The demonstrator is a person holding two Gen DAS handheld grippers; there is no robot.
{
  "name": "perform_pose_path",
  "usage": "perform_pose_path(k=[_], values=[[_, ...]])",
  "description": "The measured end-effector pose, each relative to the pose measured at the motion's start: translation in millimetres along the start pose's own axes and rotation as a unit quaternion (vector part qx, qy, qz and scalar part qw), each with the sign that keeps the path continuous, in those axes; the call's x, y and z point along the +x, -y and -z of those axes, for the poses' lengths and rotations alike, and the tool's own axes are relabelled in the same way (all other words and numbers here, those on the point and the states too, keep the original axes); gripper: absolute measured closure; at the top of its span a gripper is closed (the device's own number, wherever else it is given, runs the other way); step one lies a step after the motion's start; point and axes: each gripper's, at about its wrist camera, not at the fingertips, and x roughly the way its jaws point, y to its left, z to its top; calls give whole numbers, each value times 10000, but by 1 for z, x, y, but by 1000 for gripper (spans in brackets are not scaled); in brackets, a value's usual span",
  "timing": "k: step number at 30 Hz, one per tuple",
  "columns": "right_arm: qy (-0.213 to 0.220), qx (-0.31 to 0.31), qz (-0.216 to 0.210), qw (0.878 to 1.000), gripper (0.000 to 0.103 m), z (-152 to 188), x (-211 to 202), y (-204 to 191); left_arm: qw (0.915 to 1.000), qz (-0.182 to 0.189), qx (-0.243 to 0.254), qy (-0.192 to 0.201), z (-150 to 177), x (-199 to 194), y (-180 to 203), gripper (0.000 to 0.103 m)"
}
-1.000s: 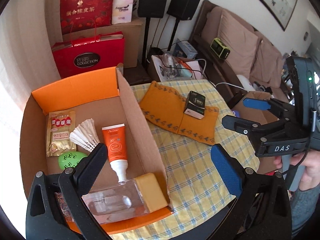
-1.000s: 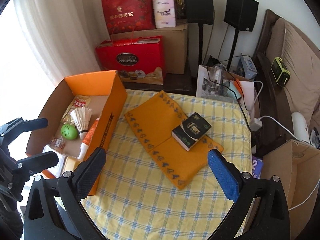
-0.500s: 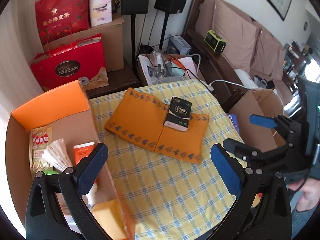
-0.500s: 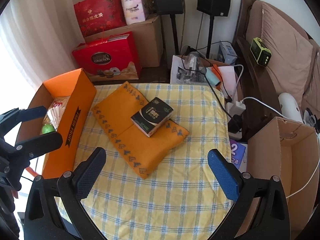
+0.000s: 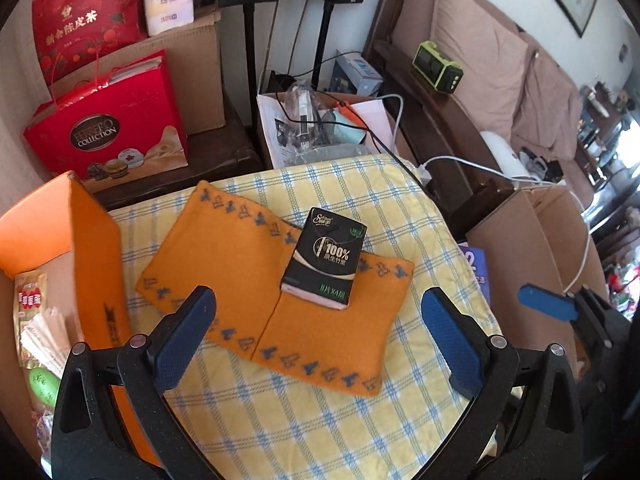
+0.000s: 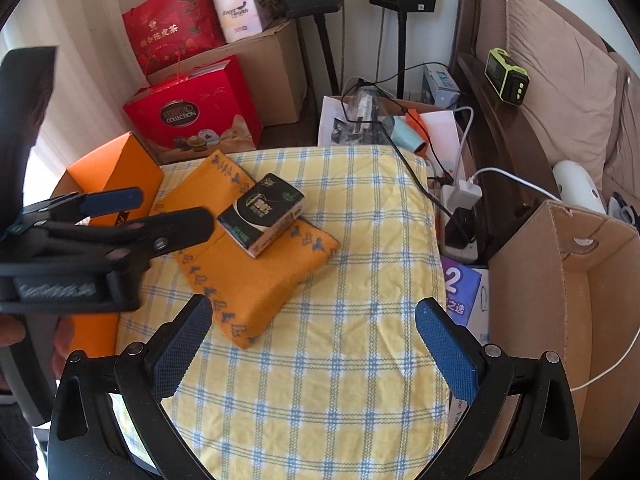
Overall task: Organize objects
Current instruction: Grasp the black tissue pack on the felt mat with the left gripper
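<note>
**Both claws empty above the checked cloth**

The left claw and right claw hover with fingers spread wide, holding nothing. Beyond them, the black tissue pack lies on the orange mat; the orange box stands just left of that mat.

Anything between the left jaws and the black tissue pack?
Nothing visible. The left gripper is open, and only the flat orange cloth mat lies between it and the black tissue pack, which sits on that mat.
</note>
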Motion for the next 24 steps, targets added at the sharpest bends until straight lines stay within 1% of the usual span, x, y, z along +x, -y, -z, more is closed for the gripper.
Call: perform_pose_path(k=[6, 11, 15, 18, 19, 20, 22, 24], values=[[-76, 37, -71, 9999, 1, 9, 12, 7, 9996, -251, -70, -68, -7, 41, 0, 1], [-121, 93, -146, 9998, 1, 15, 19, 13, 9997, -211, -152, -23, -9, 63, -4, 1], [-129, 148, -170, 9997, 1, 16, 25, 18, 9998, -210, 21, 61, -9, 71, 1, 2], [-129, 177, -212, 9995, 1, 16, 28, 20, 9998, -190, 56, -4, -10, 78, 3, 12], [-120, 181, -231, 9995, 2, 16, 29, 20, 9998, -207, 51, -51, -11, 81, 4, 18], [-111, 191, -249, 9994, 2, 16, 30, 20, 9997, -224, 67, -78, -10, 83, 5, 21], [-119, 222, -308, 9992, 4, 16, 31, 20, 9996, -232, 100, -85, -9, 87, 7, 21], [-134, 242, -354, 9990, 5, 17, 32, 21, 9995, -267, 115, -97, -8, 89, 7, 26]])
